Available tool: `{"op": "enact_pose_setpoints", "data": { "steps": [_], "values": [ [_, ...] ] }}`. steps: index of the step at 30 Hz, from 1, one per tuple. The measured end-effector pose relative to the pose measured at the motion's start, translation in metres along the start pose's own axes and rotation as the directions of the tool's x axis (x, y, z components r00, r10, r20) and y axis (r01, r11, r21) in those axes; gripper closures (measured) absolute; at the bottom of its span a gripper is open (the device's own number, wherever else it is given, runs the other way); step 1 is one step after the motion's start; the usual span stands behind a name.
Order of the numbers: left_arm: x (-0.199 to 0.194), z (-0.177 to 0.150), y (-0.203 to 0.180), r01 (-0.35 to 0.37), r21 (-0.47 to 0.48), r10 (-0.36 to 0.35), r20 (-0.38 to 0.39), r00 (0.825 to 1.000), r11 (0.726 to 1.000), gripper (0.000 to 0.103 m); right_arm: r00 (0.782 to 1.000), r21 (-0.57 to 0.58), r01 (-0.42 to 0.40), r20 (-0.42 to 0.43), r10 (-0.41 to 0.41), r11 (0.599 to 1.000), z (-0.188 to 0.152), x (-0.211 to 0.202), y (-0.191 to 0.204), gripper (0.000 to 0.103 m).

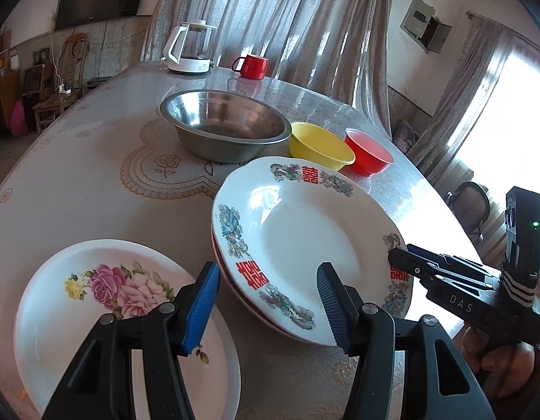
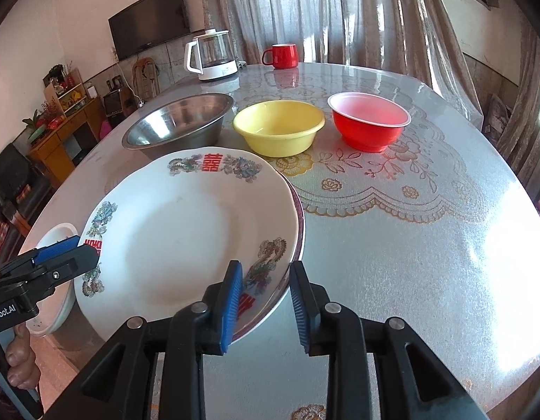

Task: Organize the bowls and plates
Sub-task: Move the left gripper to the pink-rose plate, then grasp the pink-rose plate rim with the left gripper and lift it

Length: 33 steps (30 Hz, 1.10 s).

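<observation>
Left wrist view alone shows flowers on a plate (image 1: 53,325) under the left hand-held gripper (image 1: 268,268), jaws apart.

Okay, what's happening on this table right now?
A person with a gripper in each hand is sorting dishes. The right gripper straddles the near rim of the dragon-pattern plate, which sits stacked on another plate; its pads do not visibly press. The left gripper hangs open between that stack and the rose plate. Steel bowl, yellow bowl and red bowl stand behind, untouched.
</observation>
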State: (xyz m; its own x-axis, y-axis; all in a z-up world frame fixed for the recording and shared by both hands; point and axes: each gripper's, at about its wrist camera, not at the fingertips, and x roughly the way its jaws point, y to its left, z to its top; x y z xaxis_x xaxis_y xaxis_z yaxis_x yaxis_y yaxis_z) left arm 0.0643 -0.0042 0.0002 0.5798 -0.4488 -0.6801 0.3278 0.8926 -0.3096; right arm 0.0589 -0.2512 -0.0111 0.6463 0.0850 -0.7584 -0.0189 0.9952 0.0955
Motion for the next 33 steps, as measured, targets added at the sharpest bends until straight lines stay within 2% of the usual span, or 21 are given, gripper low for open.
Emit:
{"op": "enact_pose_setpoints", "data": {
  "steps": [6, 16, 19, 22, 26, 29, 31, 33],
  "values": [
    [-0.008, -0.006, 0.016, -0.009, -0.054, 0.009, 0.002, 1.0, 0.999, 0.045, 1.0, 0.019, -0.005, -0.016, 0.006, 1.0, -0.001, 0.001, 0.0, 0.069],
    [-0.027, -0.011, 0.031, -0.023, -0.079, 0.027, 0.041, 0.999, 0.997, 0.045, 1.0, 0.028, 0.002, -0.029, -0.001, 1.0, -0.002, 0.001, 0.002, 0.066],
    [-0.031, -0.013, 0.037, -0.037, -0.091, 0.041, 0.047, 0.998, 0.995, 0.045, 1.0, 0.044, 0.028, -0.011, -0.027, 0.999, -0.001, -0.002, -0.003, 0.066],
    [-0.034, -0.013, 0.045, -0.049, -0.114, 0.054, 0.047, 0.997, 0.992, 0.045, 1.0, 0.078, 0.01, 0.016, -0.012, 0.997, 0.001, -0.009, -0.011, 0.066],
    [-0.041, -0.014, 0.054, -0.062, -0.141, 0.071, 0.058, 0.996, 0.988, 0.045, 0.996, 0.067, -0.062, 0.066, 0.058, 0.996, 0.003, -0.021, -0.007, 0.066],
    [-0.05, -0.014, 0.059, -0.076, -0.147, 0.087, 0.074, 0.993, 0.986, 0.045, 0.982, 0.041, -0.172, 0.091, 0.167, 0.984, 0.005, -0.03, 0.004, 0.066],
    [-0.055, -0.015, 0.064, -0.09, -0.154, 0.103, 0.081, 0.991, 0.984, 0.045, 0.959, 0.014, -0.275, 0.079, 0.273, 0.961, 0.006, -0.033, 0.016, 0.066],
    [-0.059, -0.016, 0.071, -0.104, -0.168, 0.119, 0.087, 0.989, 0.98, 0.045, 0.92, -0.011, -0.389, 0.052, 0.389, 0.921, 0.005, -0.034, 0.03, 0.066]
  ]
}}
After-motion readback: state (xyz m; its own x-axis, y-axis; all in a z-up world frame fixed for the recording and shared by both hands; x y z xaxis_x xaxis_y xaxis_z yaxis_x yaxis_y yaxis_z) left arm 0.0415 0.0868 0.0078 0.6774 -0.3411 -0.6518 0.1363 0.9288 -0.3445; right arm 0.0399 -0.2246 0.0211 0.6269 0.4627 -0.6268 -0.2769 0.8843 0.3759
